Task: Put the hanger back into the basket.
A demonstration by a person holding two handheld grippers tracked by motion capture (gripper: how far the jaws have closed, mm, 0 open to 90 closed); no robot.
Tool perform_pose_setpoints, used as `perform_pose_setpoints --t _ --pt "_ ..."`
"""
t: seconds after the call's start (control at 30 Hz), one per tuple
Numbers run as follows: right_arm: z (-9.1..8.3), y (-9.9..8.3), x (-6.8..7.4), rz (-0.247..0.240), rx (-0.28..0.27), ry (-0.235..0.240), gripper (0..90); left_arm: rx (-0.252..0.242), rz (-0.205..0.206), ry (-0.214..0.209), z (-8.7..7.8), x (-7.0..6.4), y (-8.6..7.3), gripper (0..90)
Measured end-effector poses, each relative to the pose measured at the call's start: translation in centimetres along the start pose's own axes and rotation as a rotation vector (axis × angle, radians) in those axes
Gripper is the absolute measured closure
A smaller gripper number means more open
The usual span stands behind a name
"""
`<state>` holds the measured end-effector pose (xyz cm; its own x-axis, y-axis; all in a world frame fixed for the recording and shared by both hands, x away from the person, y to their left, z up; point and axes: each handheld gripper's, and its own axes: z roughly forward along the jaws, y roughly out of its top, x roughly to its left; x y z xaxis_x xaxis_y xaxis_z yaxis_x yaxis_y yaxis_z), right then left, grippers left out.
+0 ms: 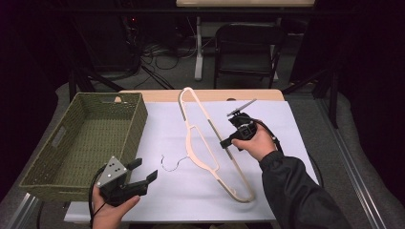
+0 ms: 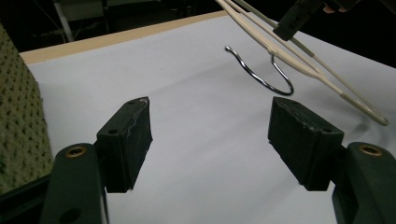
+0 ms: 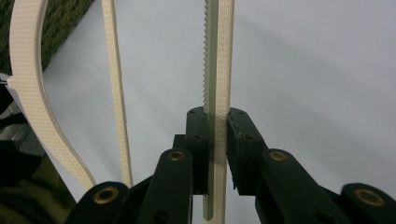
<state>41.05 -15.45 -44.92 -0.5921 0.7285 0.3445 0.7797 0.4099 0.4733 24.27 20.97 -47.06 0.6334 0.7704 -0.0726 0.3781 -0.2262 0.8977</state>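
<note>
Cream plastic, the hanger [image 1: 210, 143] lies on the white sheet [image 1: 286, 138] right of the green basket [image 1: 86, 138], its bottom bar pinched between the right gripper [image 1: 228, 142]'s closed jaws. Its long axis runs diagonally away from the basket's near corner, wire hook [image 1: 172, 163] pointing basketward. The left gripper [image 1: 143, 174], beside the basket's near end, gapes wide and empty.

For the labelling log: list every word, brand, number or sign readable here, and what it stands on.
None can be read: the hanger, basket, white table cover, left gripper and right gripper carry no legible text.
</note>
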Motion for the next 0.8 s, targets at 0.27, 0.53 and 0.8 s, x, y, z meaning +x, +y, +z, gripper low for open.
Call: perform_pose_setpoints --t 0.27,0.53,0.8 --pt "0.5 -0.2 -0.3 0.047 -0.035 0.006 79.8 0.015 -0.004 -0.031 1.2 -0.8 -0.5 32.2" --pt "0.7 0.2 0.4 0.047 -0.088 0.027 79.8 0.006 -0.027 -0.084 3.3 -2.4 -1.0 34.1" --pt "1.2 0.3 0.8 0.053 -0.117 0.049 79.8 0.026 -0.033 -0.170 6.0 -4.4 -1.0 39.9"
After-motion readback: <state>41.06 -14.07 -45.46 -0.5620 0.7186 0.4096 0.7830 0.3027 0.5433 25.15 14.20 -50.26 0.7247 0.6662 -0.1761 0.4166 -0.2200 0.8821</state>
